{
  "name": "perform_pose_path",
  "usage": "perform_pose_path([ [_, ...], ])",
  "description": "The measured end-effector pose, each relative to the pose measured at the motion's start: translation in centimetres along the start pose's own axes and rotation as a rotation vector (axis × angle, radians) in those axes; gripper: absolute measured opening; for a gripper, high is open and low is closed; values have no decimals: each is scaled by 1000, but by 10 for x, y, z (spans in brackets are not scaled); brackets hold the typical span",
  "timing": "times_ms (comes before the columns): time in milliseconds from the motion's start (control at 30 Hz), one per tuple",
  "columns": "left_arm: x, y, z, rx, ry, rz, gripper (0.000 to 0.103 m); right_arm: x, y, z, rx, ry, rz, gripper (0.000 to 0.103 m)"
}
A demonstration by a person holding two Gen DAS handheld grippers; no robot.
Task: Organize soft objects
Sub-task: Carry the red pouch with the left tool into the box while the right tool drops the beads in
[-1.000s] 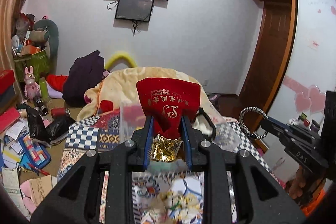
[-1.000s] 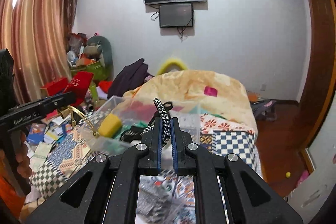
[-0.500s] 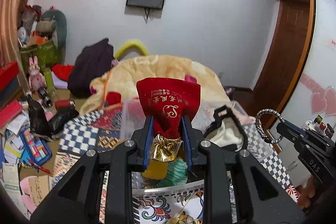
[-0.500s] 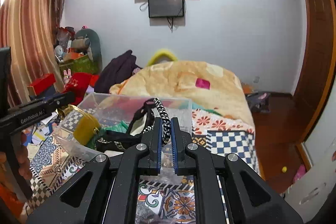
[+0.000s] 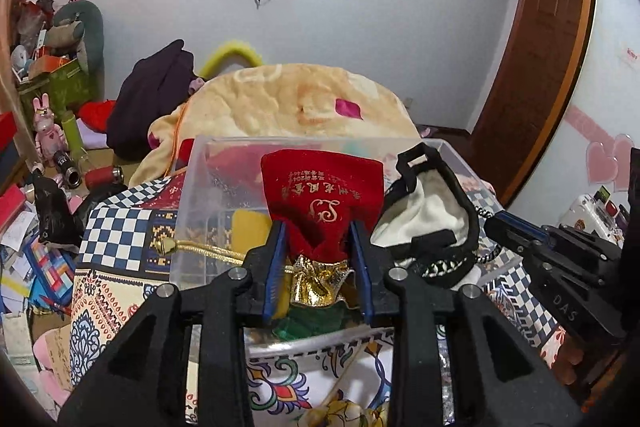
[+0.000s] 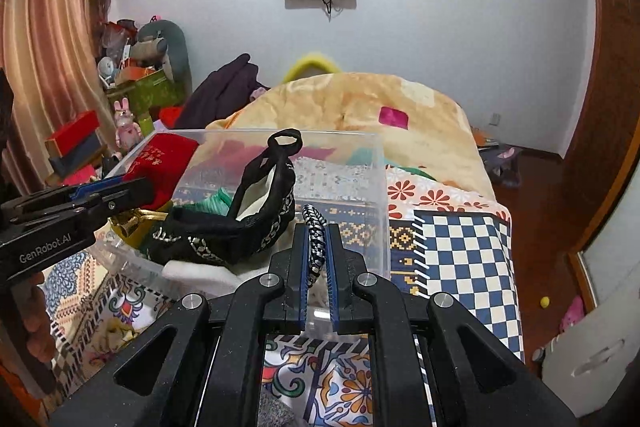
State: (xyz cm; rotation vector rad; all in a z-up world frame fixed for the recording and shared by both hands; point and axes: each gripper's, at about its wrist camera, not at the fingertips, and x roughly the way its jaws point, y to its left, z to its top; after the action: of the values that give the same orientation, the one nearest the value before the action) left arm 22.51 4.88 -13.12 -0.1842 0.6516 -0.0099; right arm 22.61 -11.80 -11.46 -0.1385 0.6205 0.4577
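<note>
My left gripper (image 5: 318,231) is shut on a red velvet drawstring pouch (image 5: 322,195) with gold trim, held over the near side of a clear plastic bin (image 5: 192,195). The pouch (image 6: 160,167) and left gripper (image 6: 120,193) also show at the left of the right wrist view. My right gripper (image 6: 316,231) is shut on the black-and-white braided cord (image 6: 314,227) of a black bag with white lining (image 6: 240,227), which lies across the bin's near rim (image 6: 380,187). The bag also shows in the left wrist view (image 5: 428,215).
The bin stands on a patterned patchwork bedspread (image 6: 452,239) and holds yellow (image 5: 248,227) and green (image 5: 312,323) soft items. A peach blanket mound (image 5: 304,99) lies behind. Clutter and toys (image 5: 48,131) crowd the floor at left. A wooden door (image 5: 536,67) is at right.
Both grippers have moved forward and down towards the bin. The pouch now hangs over the bin and the black bag now rests across its rim.
</note>
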Motion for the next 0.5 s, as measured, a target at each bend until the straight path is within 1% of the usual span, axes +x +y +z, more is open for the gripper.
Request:
perform_pose_path([
  [67, 0, 0, -1, -1, 10, -1, 34, -1, 0, 0, -4, 10, 8, 7],
  [133, -2, 0, -3, -7, 14, -10, 38, -3, -2, 0, -2, 18, 17, 12],
  [167, -4, 0, -4, -7, 13, -16, 39, -4, -3, 0, -2, 20, 20, 19],
  [200, -7, 0, -4, -6, 12, -21, 42, -7, -4, -1, -2, 18, 24, 28],
  [233, -10, 0, -5, -5, 8, -25, 47, -9, -5, -1, -2, 14, 27, 32],
  [300, -16, -1, -5, -3, -5, -27, 52, -15, -7, 0, 4, 0, 32, 48],
  [367, -24, -3, -4, 4, -21, -34, 55, -19, -10, 0, 15, -10, 46, 59],
  [433, -34, -4, -4, 11, -37, -39, 61, -25, -13, 1, 20, -23, 51, 64],
  [467, -40, -5, -5, 16, -51, -40, 63, -29, -13, 2, 18, -29, 50, 65],
  [500, -44, -6, -4, 20, -59, -40, 67, -31, -13, 2, 16, -31, 50, 66],
])
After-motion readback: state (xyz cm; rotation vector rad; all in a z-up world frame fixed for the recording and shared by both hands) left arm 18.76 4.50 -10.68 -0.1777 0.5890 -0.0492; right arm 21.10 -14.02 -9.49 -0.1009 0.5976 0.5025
